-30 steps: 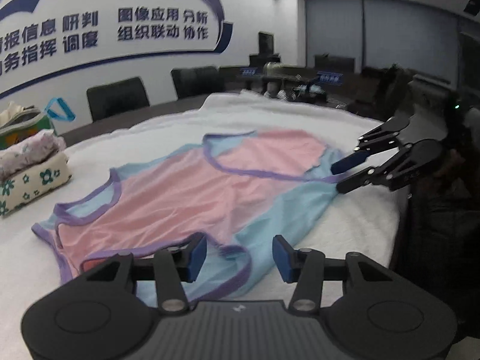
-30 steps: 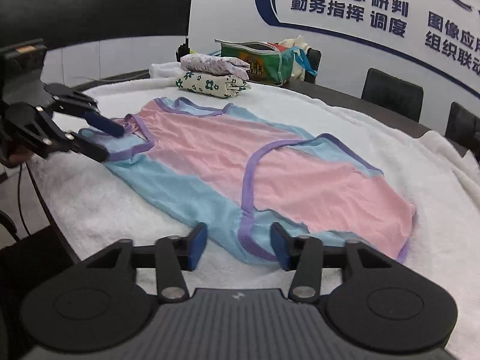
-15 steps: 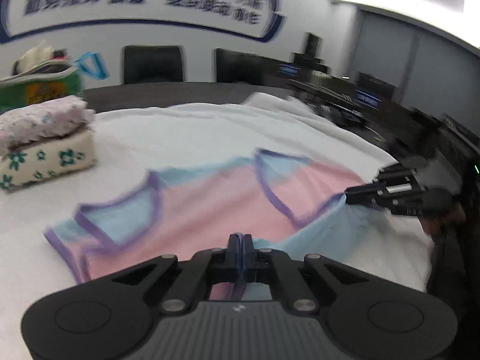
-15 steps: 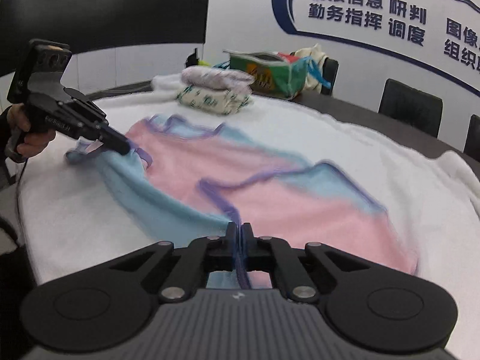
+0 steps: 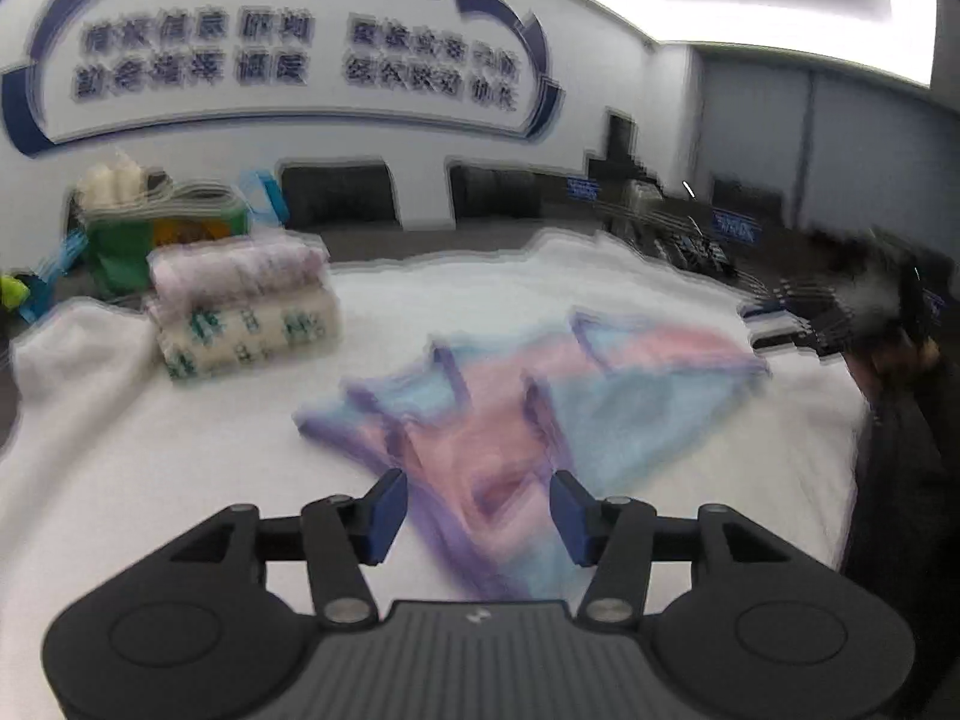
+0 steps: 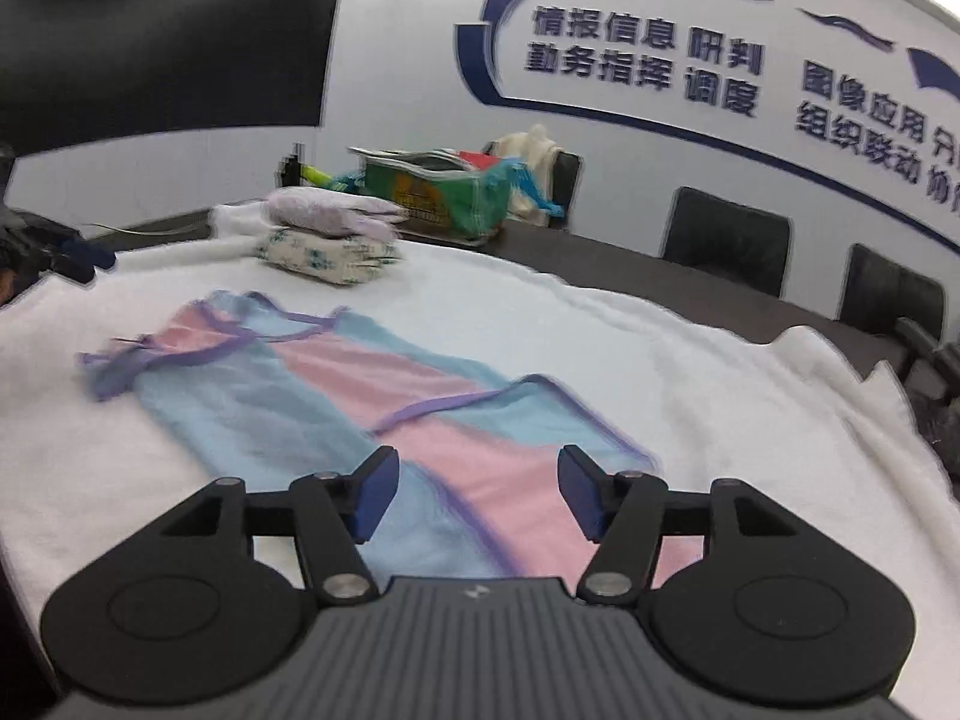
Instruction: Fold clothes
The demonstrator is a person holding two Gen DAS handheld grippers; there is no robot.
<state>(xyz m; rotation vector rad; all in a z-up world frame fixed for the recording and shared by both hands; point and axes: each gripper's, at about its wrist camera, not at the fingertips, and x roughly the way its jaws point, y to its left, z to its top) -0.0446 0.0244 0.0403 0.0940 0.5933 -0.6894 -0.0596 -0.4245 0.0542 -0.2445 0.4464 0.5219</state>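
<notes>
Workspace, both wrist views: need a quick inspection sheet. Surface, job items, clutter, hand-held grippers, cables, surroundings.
Surface: white towel spread over a dark table.
Job's things: pink and blue garment with purple trim lies on the towel, one long side folded over itself; two folded clothes stacked behind it.
Clutter: green bag with blue handles behind the stack.
Grippers: left hand-held gripper open, above the garment's near end; right hand-held gripper open, above the other end. Neither holds cloth.
Cables: thin line at the table's far left edge, possibly a cable; too blurred to tell.
Surroundings: black chairs, wall lettering.
</notes>
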